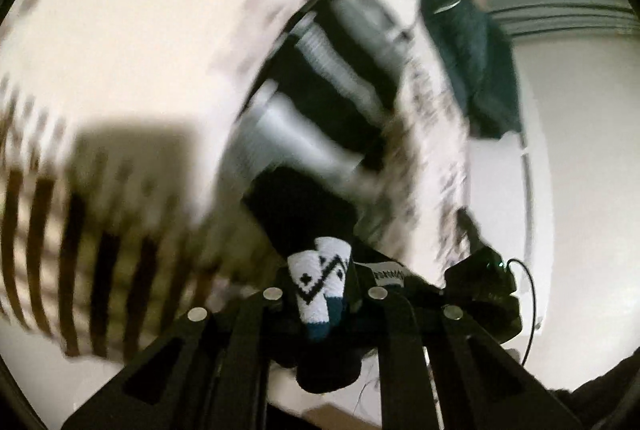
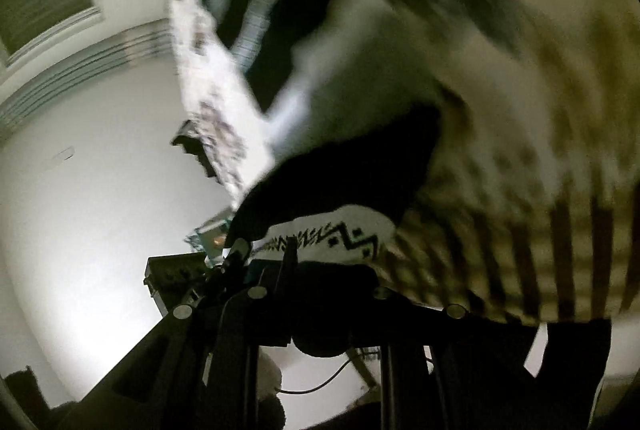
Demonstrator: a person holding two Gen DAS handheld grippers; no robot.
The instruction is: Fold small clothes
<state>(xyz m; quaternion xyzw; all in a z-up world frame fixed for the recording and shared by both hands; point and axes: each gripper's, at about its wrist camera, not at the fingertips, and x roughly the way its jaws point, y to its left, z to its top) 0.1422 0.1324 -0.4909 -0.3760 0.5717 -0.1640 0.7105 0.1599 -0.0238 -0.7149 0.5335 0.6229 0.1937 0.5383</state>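
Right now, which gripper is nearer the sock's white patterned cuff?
Left, but only marginally. The sock cuff is bunched deep between the fingers of the left gripper. The right gripper pinches only its stretched edge at the fingertips. Both are shut on it.

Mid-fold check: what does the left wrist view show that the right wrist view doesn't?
Only the left wrist view: the dark teal toe tip of the black-and-white zigzag-patterned knit sock, pinched in the left hand-held gripper, plus a dark green garment lying further off.

Only the right wrist view: the sock's white patterned band spread sideways across the right hand-held gripper, which is closed on it.

Both: the same sock, the blurred cream cloth with brown stripes, and a white surface.
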